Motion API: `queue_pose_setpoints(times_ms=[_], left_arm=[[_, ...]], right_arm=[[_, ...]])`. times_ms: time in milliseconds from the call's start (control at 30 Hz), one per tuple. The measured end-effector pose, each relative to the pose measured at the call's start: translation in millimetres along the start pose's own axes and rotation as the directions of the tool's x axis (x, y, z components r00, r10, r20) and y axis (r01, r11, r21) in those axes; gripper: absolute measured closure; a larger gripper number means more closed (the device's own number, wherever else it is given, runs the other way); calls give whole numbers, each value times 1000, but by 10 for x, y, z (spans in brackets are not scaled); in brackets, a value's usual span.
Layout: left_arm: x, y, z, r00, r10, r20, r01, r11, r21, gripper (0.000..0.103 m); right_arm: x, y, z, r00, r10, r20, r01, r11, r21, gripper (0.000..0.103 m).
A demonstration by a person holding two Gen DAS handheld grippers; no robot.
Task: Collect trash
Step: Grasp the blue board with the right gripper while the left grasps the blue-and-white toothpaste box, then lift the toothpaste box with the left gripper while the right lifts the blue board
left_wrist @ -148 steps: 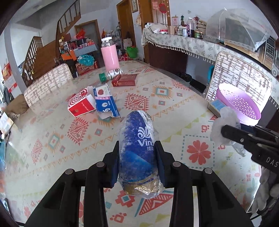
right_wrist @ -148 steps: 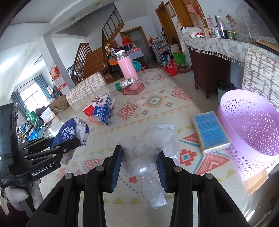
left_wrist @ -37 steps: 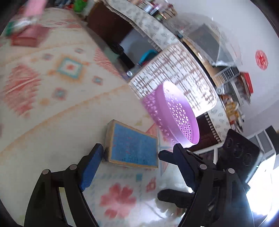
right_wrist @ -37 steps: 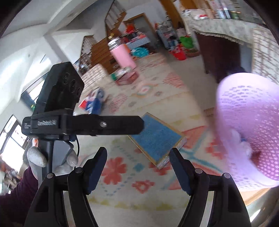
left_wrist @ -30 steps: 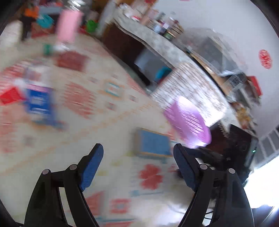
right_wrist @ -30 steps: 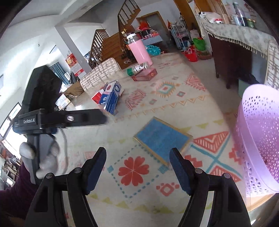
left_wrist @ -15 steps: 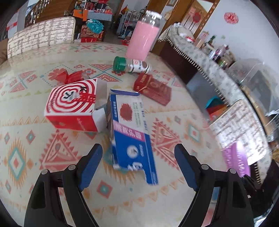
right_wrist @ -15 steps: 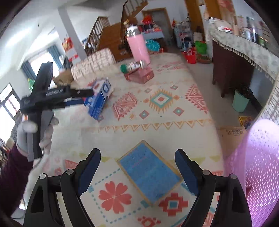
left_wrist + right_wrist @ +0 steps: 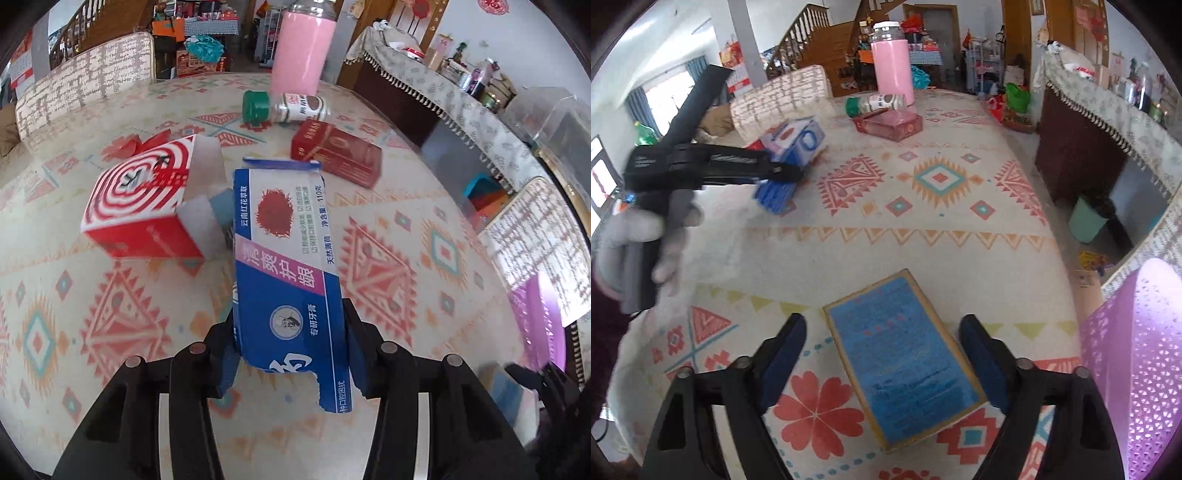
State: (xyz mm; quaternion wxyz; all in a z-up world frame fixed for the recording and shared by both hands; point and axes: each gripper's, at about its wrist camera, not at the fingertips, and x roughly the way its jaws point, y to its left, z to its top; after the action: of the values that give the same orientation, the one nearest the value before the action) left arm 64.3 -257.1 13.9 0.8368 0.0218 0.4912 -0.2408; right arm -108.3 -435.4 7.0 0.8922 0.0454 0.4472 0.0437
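**Left fingers on the toothpaste box, right spread over the blue box**

My left gripper (image 9: 290,354) has its fingers pressed against both sides of the blue toothpaste carton (image 9: 284,258), which lies on the patterned tablecloth (image 9: 110,314) beside a red-and-white box (image 9: 140,199). My right gripper (image 9: 882,354) is spread wide, straddling a flat blue box (image 9: 905,354). The purple basket (image 9: 1137,369) stands just to the right.

"云南红花茶萃", "清爽护龈", "110克" and "专研牙膏" on the blue-and-white toothpaste box (image 9: 286,266).
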Motion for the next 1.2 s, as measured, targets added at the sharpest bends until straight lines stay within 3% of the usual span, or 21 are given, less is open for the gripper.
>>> queue_pose_setpoints(times_ms=[167, 633, 833, 1200], left_arm=[[-347, -14, -209, 999, -25, 35, 25, 1000, -8, 56], [-1099, -2, -987, 992, -28, 122, 34, 998, -54, 55], [-1336, -35, -1266, 978, 81, 193, -72, 996, -50, 55], [-1436, 159, -1435, 965, 173, 198, -163, 985, -63, 55]], right_arm=[[-24, 82, -44, 997, -82, 3, 82, 996, -26, 43], [-205, 349, -270, 999, -33, 35, 30, 997, 77, 44], [-368, 472, -318, 996, 8, 88, -21, 989, 150, 44], [-493, 763, -303, 988, 39, 150, -65, 983, 169, 44]])
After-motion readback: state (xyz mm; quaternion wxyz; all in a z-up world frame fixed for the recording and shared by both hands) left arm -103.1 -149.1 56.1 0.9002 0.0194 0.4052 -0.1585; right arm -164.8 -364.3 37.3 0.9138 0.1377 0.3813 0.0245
